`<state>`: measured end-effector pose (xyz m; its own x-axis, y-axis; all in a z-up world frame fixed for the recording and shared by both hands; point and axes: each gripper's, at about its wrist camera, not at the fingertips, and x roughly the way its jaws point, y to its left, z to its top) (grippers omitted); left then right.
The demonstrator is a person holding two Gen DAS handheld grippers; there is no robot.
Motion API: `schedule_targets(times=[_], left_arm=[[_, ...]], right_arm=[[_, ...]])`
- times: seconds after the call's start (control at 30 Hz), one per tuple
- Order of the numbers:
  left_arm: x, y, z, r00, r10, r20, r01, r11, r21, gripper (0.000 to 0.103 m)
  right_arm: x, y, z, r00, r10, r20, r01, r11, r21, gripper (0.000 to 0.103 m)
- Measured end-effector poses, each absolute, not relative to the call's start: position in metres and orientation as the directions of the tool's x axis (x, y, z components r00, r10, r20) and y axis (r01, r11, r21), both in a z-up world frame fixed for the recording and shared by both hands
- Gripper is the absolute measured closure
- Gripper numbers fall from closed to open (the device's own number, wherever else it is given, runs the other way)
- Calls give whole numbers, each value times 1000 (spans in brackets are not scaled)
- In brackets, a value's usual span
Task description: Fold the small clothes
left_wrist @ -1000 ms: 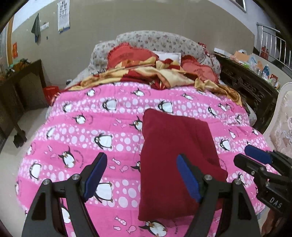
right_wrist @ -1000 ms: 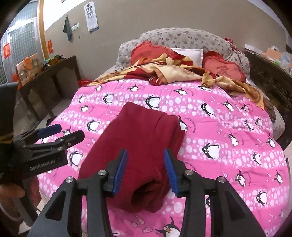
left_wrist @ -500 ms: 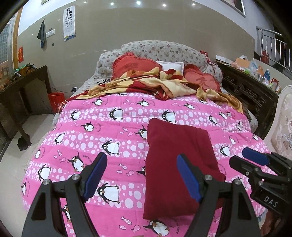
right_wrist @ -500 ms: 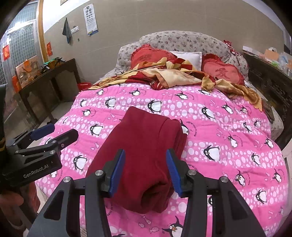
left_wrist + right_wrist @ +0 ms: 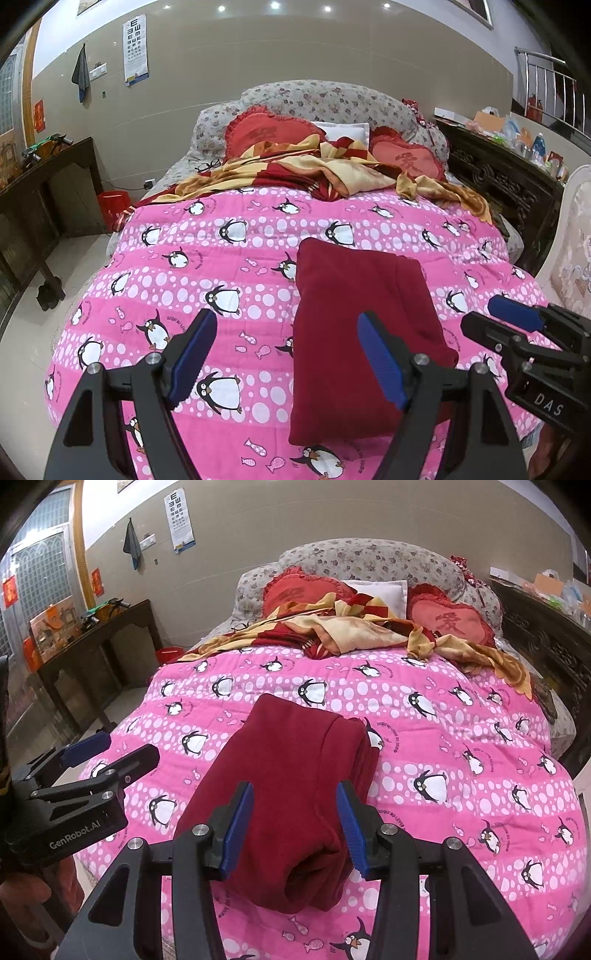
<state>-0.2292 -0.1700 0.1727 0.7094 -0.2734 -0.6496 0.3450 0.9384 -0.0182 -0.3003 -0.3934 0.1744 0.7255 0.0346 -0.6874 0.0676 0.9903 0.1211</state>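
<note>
Folding appears largely done: a dark red garment (image 5: 365,325) is laid as a long, thick rectangle on the pink penguin quilt (image 5: 240,280), running from the quilt's near edge toward its middle, somewhat right of centre in the left wrist view. In the right wrist view the same garment (image 5: 295,786) shows several stacked layers along its right side and a rolled, open end at the near edge of the quilt.

The left gripper (image 5: 286,360) is held above the quilt with its jaws spread wide and nothing between them; one blue pad (image 5: 380,358) is seen over the garment's left part, and contact cannot be confirmed. The right gripper (image 5: 293,829) is opened to a moderate gap, empty, and is pointed over the bundle's near end.

The fabric is judged soft, light and limp, probably a knit or fleece, so sagging and unrolling would be expected if one layer alone were pinched. A hold is best taken across all layers at a folded edge: the stacked right side or a near corner. The thick near end may be too bulky for a narrow jaw gap, and a wider opening would be needed there. Slipping is thought unlikely on such cloth.

At the far end of the bed, a crumpled red and gold blanket (image 5: 317,170) and heart-shaped cushions (image 5: 269,134) are left well apart from the garment.
</note>
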Motion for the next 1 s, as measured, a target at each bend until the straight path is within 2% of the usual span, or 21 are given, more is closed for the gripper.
schedule_targets(times=[1.0], left_arm=[[-220, -170, 162, 703, -263, -660, 340, 941, -13, 21]], right_arm=[[-288, -394, 165, 701, 48, -712, 58, 991, 124, 53]])
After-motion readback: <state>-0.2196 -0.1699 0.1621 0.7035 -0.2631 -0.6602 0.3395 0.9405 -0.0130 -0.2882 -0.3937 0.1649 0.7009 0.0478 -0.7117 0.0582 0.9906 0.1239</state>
